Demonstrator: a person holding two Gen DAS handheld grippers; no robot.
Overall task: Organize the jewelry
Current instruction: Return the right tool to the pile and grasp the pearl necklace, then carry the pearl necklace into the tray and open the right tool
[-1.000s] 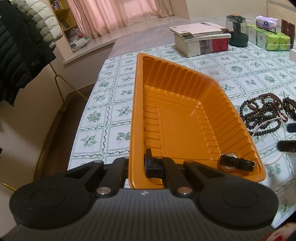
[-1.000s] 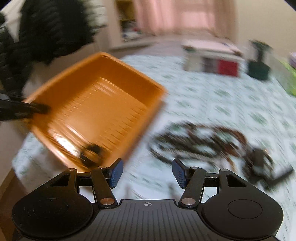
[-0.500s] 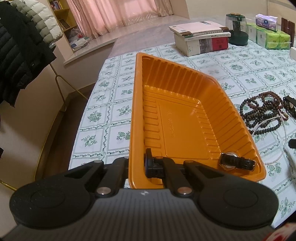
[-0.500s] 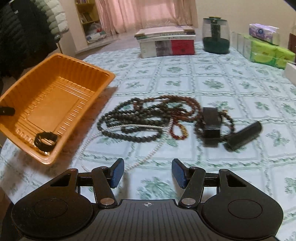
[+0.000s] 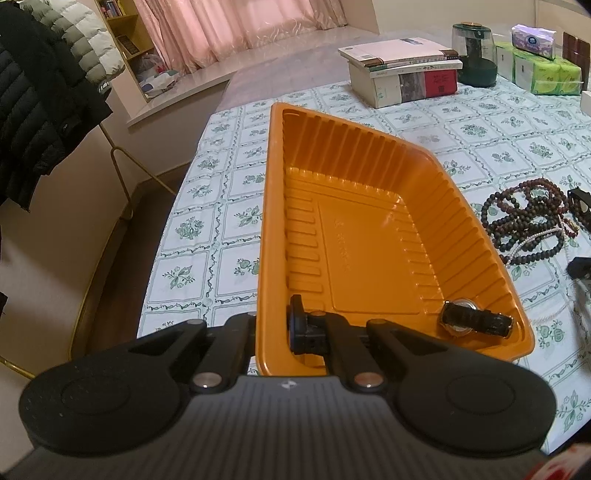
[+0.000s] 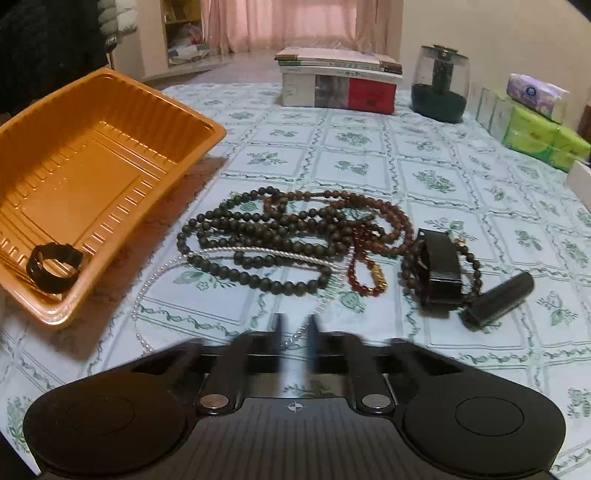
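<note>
Here, a table under a white cloth with green floral squares (image 6: 369, 162), pink curtains (image 5: 236, 22) at the back of the room, dark puffer jackets (image 5: 40, 92) hanging left of the orange ribbed plastic tray (image 5: 354, 236).
Left gripper (image 5: 273, 328) is pinched on the tray's near rim; a black-strap wristwatch (image 5: 474, 321) lies in the tray's near right corner. Right gripper (image 6: 294, 341) has its blurred fingers nearly together, a narrow gap showing, over the white pearl strand (image 6: 236, 254); whether it grips the strand I cannot tell. Right of the tray: tangled dark wooden bead necklaces (image 6: 277, 236), a red bead bracelet (image 6: 364, 273), a black band (image 6: 441, 269), a black cylinder (image 6: 496, 302). Beyond the tray: stacked books (image 6: 338, 83), a dark green glass jar (image 6: 439, 85), green tissue packs (image 6: 543, 136).
</note>
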